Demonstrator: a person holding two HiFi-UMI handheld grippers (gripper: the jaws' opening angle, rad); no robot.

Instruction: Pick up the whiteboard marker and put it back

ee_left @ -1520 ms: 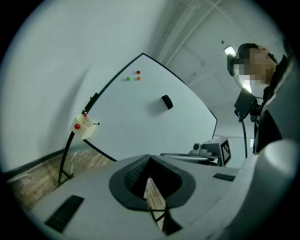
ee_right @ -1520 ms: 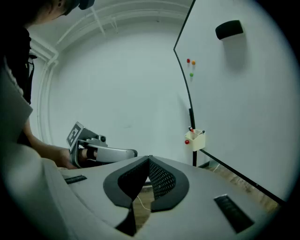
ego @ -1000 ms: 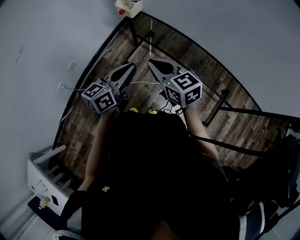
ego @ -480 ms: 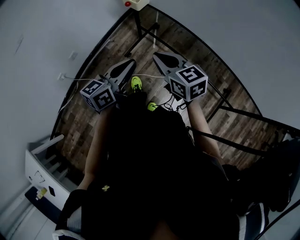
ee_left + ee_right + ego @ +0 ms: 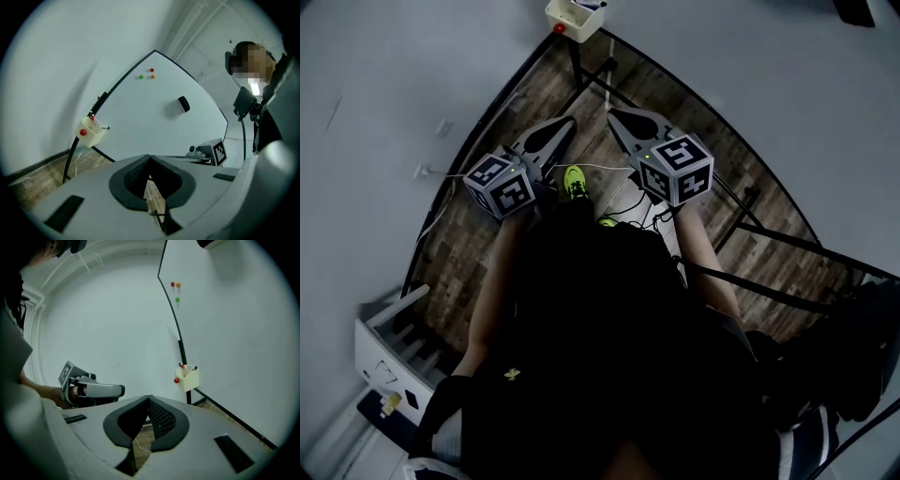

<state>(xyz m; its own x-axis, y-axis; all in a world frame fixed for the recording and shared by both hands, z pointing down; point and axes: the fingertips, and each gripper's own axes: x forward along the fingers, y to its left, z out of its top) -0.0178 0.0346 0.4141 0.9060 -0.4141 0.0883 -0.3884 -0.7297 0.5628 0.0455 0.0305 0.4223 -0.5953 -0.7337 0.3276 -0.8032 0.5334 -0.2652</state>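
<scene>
Two tongs (image 5: 565,125) (image 5: 615,115); one whiteboard (image 5: 154,123); one marker cup (image 5: 91,133); three board magnets (image 5: 152,70); one eraser (image 5: 183,103).

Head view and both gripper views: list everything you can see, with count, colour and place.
rectangular whiteboard on a black stand: one, white, ahead of both grippers
round magnets: three, red, orange and green, high on the board
block eraser: one, black, on the board face
plastic marker holder: one, cream with a red dot, on the board's edge
marker tips: number unclear, sticking out of the holder
plank floor: brown wood, underfoot
shoes: two, neon yellow, below, between the grippers
left gripper: one, grey, fingers shut, nothing held
right gripper: one, grey, fingers shut, nothing held
</scene>
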